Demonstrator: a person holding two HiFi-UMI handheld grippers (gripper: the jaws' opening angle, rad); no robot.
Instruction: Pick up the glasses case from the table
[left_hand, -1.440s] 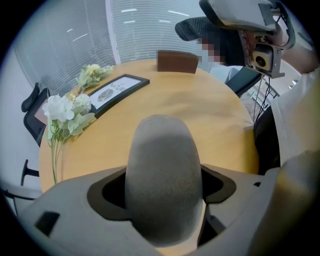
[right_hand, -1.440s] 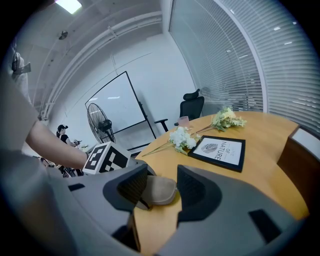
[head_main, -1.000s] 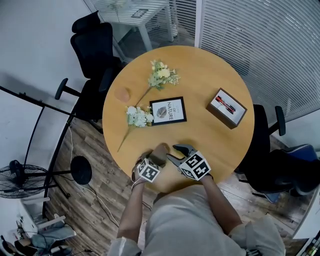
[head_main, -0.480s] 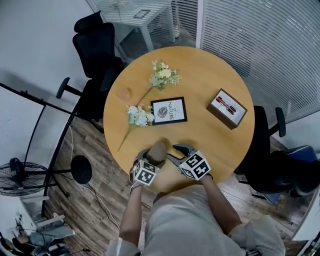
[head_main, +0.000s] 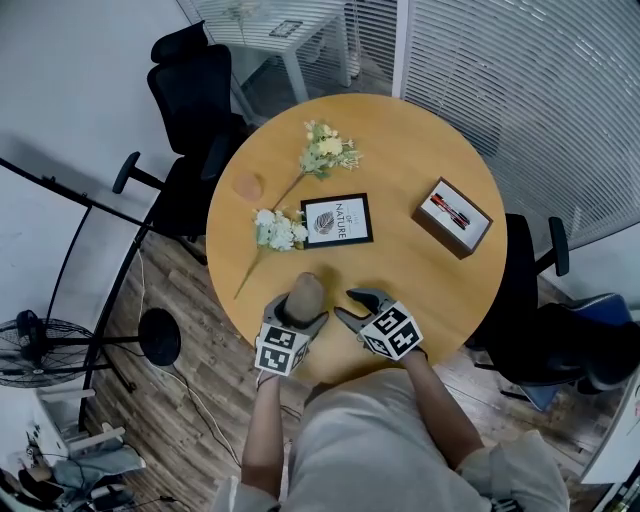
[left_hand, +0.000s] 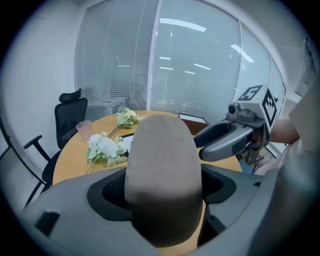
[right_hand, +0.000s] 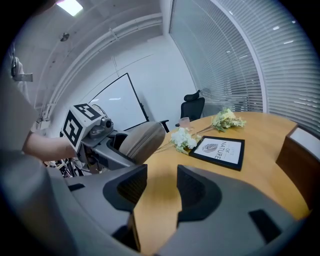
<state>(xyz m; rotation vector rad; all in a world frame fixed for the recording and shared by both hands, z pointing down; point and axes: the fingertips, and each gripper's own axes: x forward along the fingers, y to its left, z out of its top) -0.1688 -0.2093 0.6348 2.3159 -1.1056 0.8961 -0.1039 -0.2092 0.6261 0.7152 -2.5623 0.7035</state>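
The glasses case (head_main: 305, 294) is a taupe, rounded oblong at the near edge of the round wooden table (head_main: 420, 150). My left gripper (head_main: 297, 312) is shut on it, a jaw on each side. In the left gripper view the case (left_hand: 162, 170) fills the middle and points away from the camera. The right gripper view shows the case (right_hand: 142, 139) tilted up off the tabletop. My right gripper (head_main: 353, 303) stands just right of it, open, with only bare table between its jaws (right_hand: 161, 192).
A framed "nature" print (head_main: 337, 220) lies mid-table with white flower sprigs (head_main: 277, 232) to its left and another sprig (head_main: 326, 152) farther back. A pink cup (head_main: 246, 186) stands at the left edge, a wooden box (head_main: 453, 216) at the right. Black chairs (head_main: 195, 95) ring the table.
My left gripper has swung round with the case, its marker cube shifting left and toward me; the case now points more straight away. The right gripper has barely moved.
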